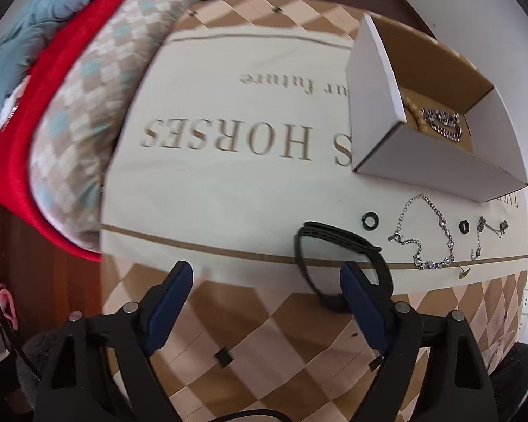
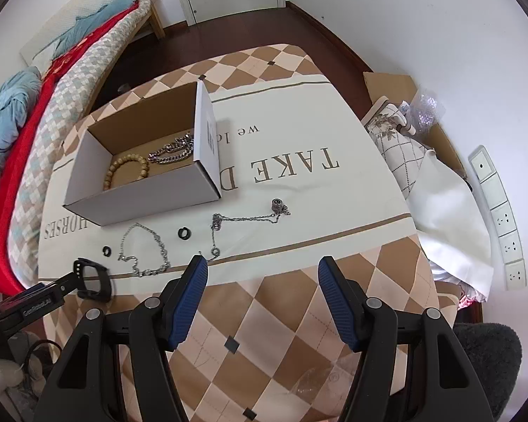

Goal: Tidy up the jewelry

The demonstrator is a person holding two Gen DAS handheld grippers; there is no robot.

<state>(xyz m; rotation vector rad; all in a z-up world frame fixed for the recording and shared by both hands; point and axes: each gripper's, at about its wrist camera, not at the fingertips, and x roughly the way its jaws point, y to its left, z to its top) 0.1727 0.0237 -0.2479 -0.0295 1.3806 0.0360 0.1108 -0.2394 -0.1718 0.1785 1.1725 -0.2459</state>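
An open white cardboard box point(image 2: 140, 193) point(image 1: 373, 81) stands on the cloth-covered table and holds a wooden bead bracelet point(image 2: 125, 172) and a silver chain point(image 2: 174, 153) point(image 1: 443, 125). In front of it lie a silver bracelet point(image 2: 148, 253) point(image 1: 426, 239), a thin necklace with pendant point(image 2: 250, 216) point(image 1: 489, 234), two small black rings point(image 2: 184, 234) point(image 1: 369, 217) and a black band point(image 1: 334, 263) point(image 2: 91, 279). My left gripper point(image 1: 267, 281) is open, its right finger beside the black band. My right gripper point(image 2: 262, 274) is open and empty, just short of the necklace.
A bed with checked, red and blue bedding point(image 2: 35, 112) runs along the left. A white bag and cushion point(image 2: 440, 204) lie off the table's right edge, by a wall socket strip point(image 2: 500, 218). The cloth point(image 1: 228, 133) bears printed words.
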